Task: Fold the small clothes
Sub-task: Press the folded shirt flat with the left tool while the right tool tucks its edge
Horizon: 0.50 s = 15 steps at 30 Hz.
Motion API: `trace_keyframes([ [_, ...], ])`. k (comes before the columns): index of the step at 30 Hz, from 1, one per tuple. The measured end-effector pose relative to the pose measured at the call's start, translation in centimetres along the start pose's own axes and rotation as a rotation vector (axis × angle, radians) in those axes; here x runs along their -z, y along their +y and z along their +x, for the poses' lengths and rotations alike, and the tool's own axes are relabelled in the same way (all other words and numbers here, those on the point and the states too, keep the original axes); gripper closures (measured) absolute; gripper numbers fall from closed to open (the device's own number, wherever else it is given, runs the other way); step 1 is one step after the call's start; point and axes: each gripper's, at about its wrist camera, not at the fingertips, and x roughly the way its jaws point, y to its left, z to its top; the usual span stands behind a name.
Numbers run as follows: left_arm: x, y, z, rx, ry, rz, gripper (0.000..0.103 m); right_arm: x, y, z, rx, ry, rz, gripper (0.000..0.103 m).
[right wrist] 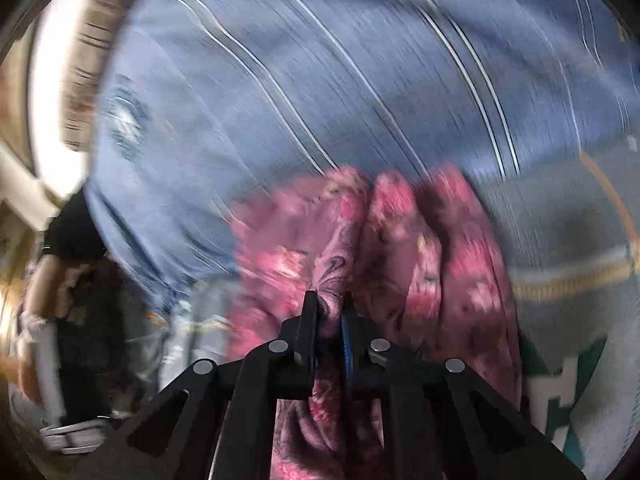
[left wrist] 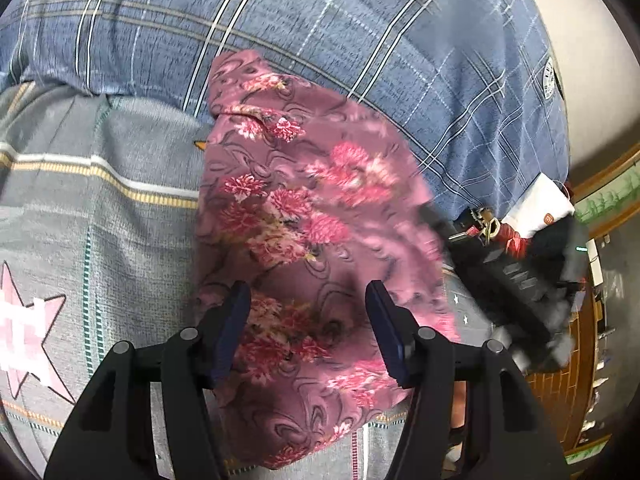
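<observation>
The pink flowery cloth (left wrist: 304,216) is the small piece of clothing to fold. It lies on a grey bed cover (left wrist: 100,208) with a pink star on it. Behind it is a big blue checked blanket (left wrist: 360,40).

The left gripper (left wrist: 308,320) is wide open. Its two fingers stand apart, one on each side of the cloth, and they hold nothing. The cloth spreads out right in front of it and runs under and between the fingers. It looks as if it hovers just above the cloth, but I cannot tell if it touches.

The right gripper (right wrist: 330,320) is squeezed together on a bunch of the pink flowery cloth (right wrist: 384,240). A fold of the cloth sticks up between its two fingers. In front of this gripper the cloth makes three puffy humps, so it is bunched up, not flat. This picture is very blurry, so the edges are hard to see.

To the right of the left gripper, some dark things and a white box (left wrist: 536,208) lie on the bed edge.

I think the folding has only just started. The cloth is still lumpy and has no neat, flat fold that I can see. One side is grabbed. What is left is to lay that side over, smooth it, and fold again until it is small and tidy.
</observation>
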Motion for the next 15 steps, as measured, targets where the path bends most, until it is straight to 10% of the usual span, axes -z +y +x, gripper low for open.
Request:
trace_keyframes([
  [3,0.3,0.0,1.5,-0.042,0.009,0.009,0.045,-1.7,-3.0,-0.7,0.101,-0.060,0.088,0.103],
  [6,0.8,-0.4,2.3,-0.087,0.012,0.037,0.045,-1.1,-6.8,1.2,0.243,0.078,0.142,0.103],
  [11,1.5,0.5,0.5,-0.035,0.006,0.023,0.045,1.4,-6.2,-3.7,-0.067,0.011,0.180,0.086],
  [13,2.0,1.1,0.1,-0.031,0.004,0.008,0.045,2.3,-5.3,-4.2,-0.112,0.041,0.150,0.048],
  [15,2.9,1.3,-0.1,-0.048,-0.002,0.009,0.045,3.4,-4.5,-3.4,-0.101,0.105,0.093,0.037],
])
